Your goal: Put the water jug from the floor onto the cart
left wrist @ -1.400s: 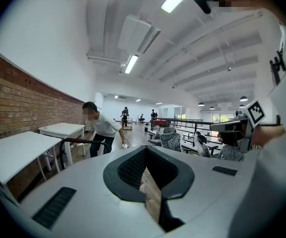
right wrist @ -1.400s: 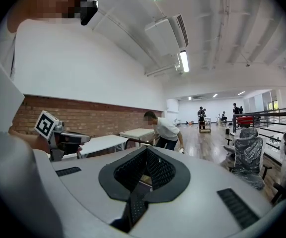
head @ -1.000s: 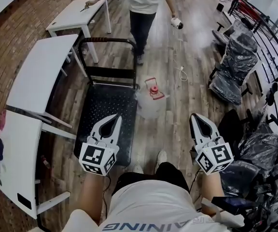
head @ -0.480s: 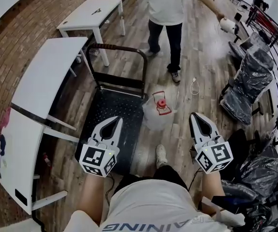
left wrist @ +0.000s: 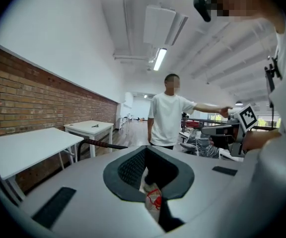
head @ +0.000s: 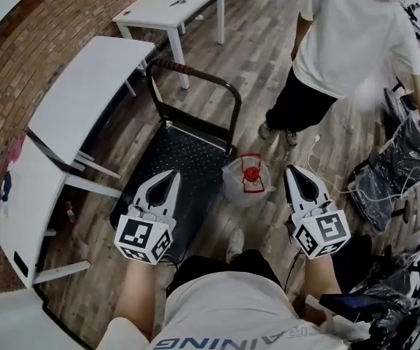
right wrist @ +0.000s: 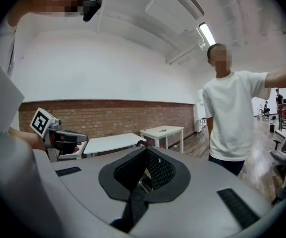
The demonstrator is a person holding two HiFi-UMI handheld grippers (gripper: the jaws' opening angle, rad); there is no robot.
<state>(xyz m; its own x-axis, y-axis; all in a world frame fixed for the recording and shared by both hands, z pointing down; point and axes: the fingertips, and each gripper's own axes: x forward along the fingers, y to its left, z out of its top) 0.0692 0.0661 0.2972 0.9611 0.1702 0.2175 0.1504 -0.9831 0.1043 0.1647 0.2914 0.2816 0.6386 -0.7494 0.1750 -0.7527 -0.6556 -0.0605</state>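
The clear water jug (head: 248,182) with a red cap and red handle stands on the wooden floor, just right of the black cart (head: 168,168). The cart's push handle (head: 195,75) rises at its far end. My left gripper (head: 172,175) is shut and empty, hanging over the cart's near right part, left of the jug. The right gripper (head: 292,170) is shut and empty too, right of the jug. Neither touches it. In the left gripper view the jug (left wrist: 153,200) shows through the gap behind the shut left gripper (left wrist: 145,148). The right gripper (right wrist: 146,149) points level.
A person in a white T-shirt (head: 345,42) stands close beyond the jug, at the upper right. White tables (head: 86,86) (head: 173,2) line the brick wall on the left. Plastic-wrapped chairs (head: 396,170) and a white cable (head: 319,146) lie to the right.
I have moved forward: the jug and cart are closer, the jug now level with the gripper tips. The standing person has come nearer. Both grippers stay shut.
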